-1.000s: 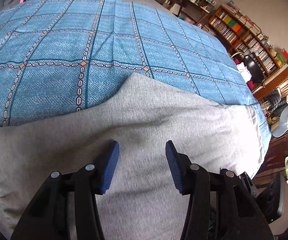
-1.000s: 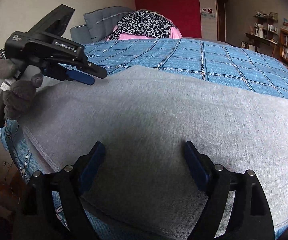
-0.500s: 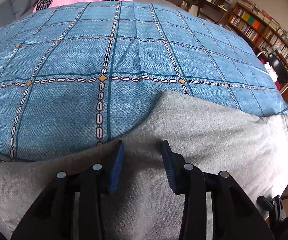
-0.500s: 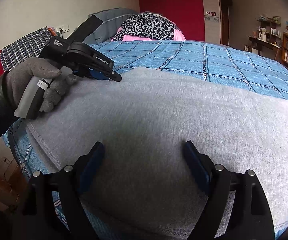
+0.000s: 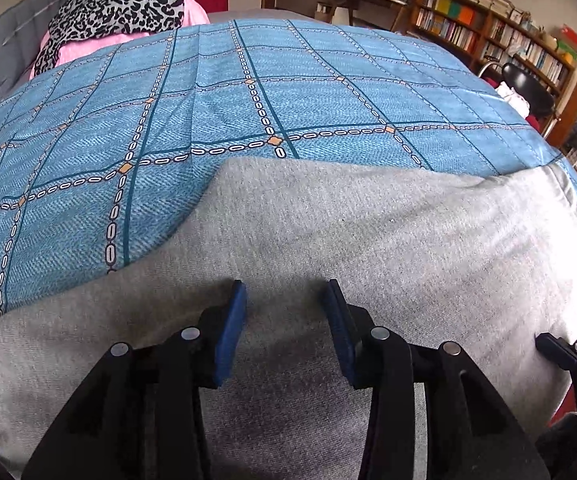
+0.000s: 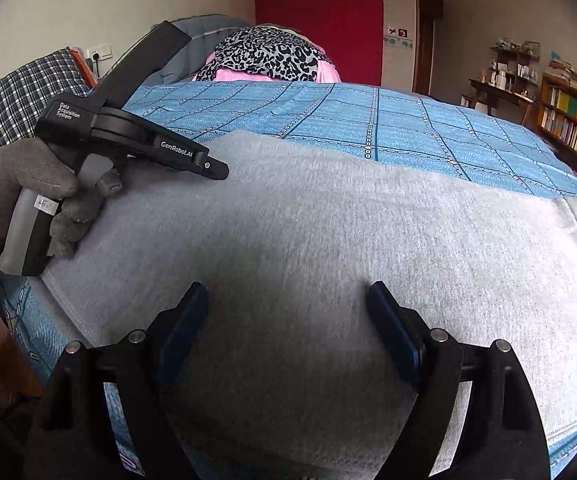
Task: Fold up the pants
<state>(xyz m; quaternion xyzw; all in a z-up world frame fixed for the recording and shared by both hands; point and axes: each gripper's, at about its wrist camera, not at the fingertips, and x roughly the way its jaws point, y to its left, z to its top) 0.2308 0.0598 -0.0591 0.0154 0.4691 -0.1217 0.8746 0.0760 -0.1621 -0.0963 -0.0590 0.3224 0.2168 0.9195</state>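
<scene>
The left gripper [image 5: 284, 292] has slid forward over the pants [image 5: 368, 232] (jaws narrowly apart, holding nothing); the right gripper [image 6: 288, 292] hovers wide open above them.

My grey knit pants [image 6: 308, 240] run off the bottom edge in both wrist views, so I can't see their near hem. The wooden bookshelf's [image 5: 500, 32] book spines are way too small to read, and my black left gripper's [image 6: 218, 169] fingertips overlap side-on, so their gap's hidden there.
</scene>
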